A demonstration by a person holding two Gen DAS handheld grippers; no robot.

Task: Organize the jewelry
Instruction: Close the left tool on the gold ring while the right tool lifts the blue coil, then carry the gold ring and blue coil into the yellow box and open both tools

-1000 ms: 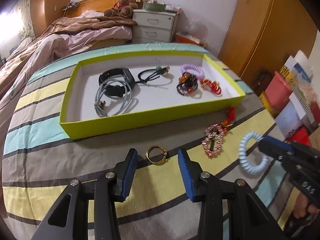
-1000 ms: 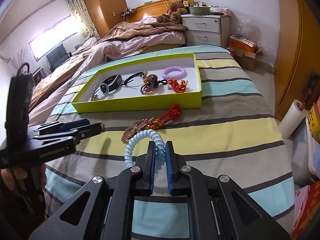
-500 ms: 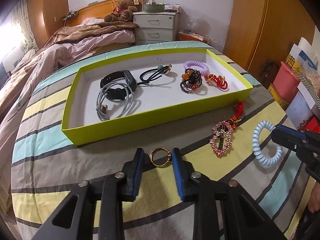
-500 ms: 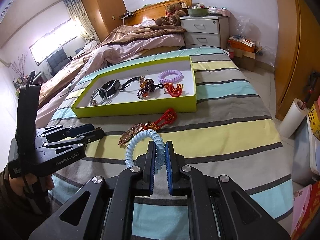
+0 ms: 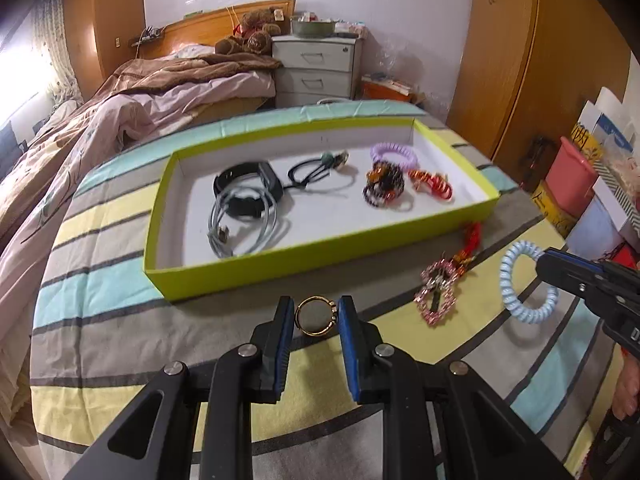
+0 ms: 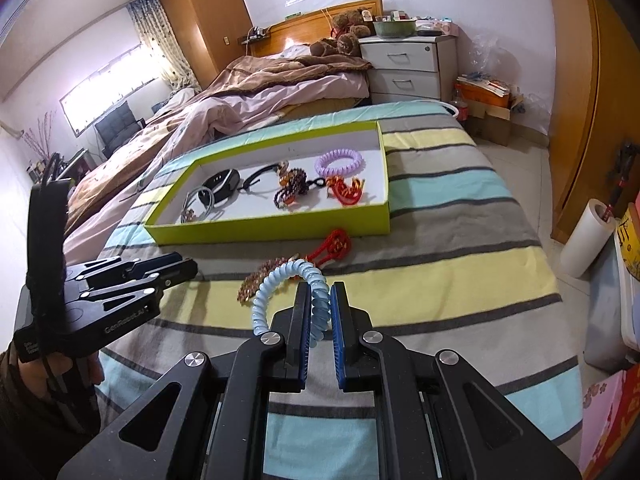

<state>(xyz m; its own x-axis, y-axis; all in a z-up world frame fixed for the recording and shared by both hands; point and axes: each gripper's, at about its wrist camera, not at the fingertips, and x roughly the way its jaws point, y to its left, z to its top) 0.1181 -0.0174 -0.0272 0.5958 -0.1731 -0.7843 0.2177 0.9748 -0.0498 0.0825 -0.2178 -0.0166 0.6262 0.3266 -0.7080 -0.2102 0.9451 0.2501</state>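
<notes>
Claws first: left claw [image 5: 315, 312] has just been closing, blue pads touching both sides of small gold ring [image 5: 315, 315] on striped bedspread [image 5: 104, 320], just near of lime-green shallow tray [image 5: 240, 276]. Right claw [image 6: 319, 304] clamped on pale blue spiral hair tie [image 6: 280, 284], loop sticking out left. Pink rhinestone charm with red knotted cord [image 5: 438, 292] lies between ring and blue tie, beside tray's near wall. Inside tray: black band [image 5: 248, 178], grey cable [image 5: 244, 224], black hair tie [image 5: 316, 172], dark bead bracelet [image 5: 382, 186], lilac spiral tie [image 5: 394, 152], red coil [image 5: 432, 184].
</notes>
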